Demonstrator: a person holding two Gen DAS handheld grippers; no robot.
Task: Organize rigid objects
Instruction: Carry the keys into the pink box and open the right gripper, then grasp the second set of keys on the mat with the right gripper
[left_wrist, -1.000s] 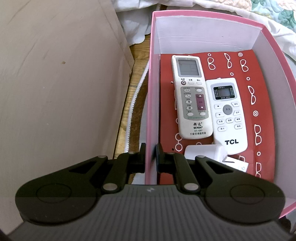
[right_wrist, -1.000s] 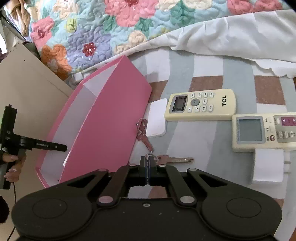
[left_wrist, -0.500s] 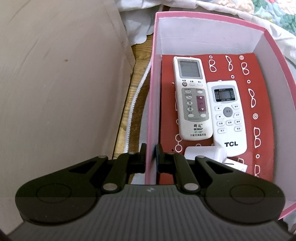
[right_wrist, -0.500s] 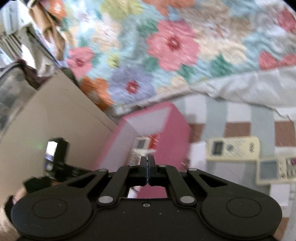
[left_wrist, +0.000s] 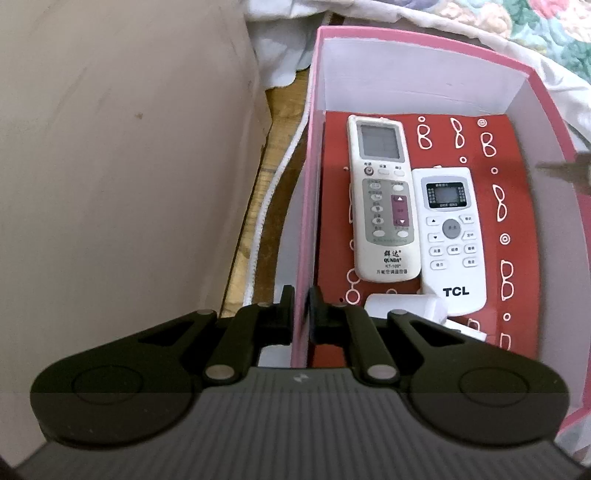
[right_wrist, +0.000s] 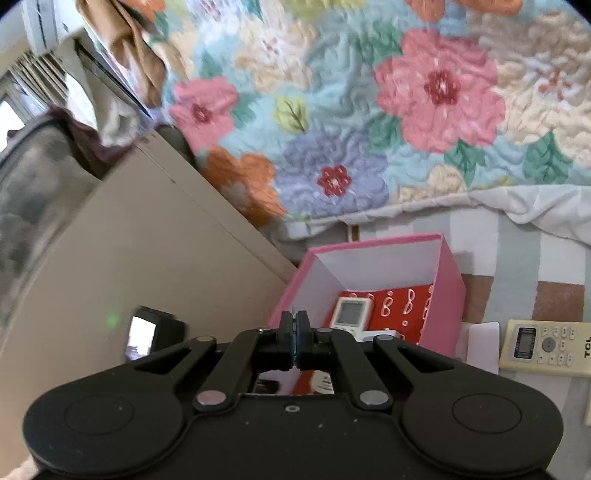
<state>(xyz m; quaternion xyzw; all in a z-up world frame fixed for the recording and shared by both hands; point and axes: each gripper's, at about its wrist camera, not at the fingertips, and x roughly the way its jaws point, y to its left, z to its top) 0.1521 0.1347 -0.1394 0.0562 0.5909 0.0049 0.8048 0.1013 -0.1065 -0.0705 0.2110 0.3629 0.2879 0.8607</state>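
A pink box (left_wrist: 306, 184) with a red patterned floor holds a grey-faced remote (left_wrist: 384, 199), a white TCL remote (left_wrist: 452, 240) and a white plug adapter (left_wrist: 402, 308). My left gripper (left_wrist: 302, 295) is shut on the box's left wall, one finger on each side. My right gripper (right_wrist: 295, 317) is shut and hangs above the near side of the pink box (right_wrist: 448, 280). Nothing shows between its fingers from here. A blurred brass key (left_wrist: 565, 171) pokes in over the box's right wall in the left wrist view. A cream TCL remote (right_wrist: 546, 347) lies on the bed.
A beige board (left_wrist: 110, 184) stands close along the box's left side, with a wooden gap and a white cord (left_wrist: 273, 192) between them. A floral quilt (right_wrist: 406, 110) lies behind the box. A white card (right_wrist: 482, 343) sits on the striped sheet beside the box.
My right gripper, shut on the key ring on the sheet a second ago, rose and swung left over the box. A key tip now shows at the box's right wall. The left gripper stayed.
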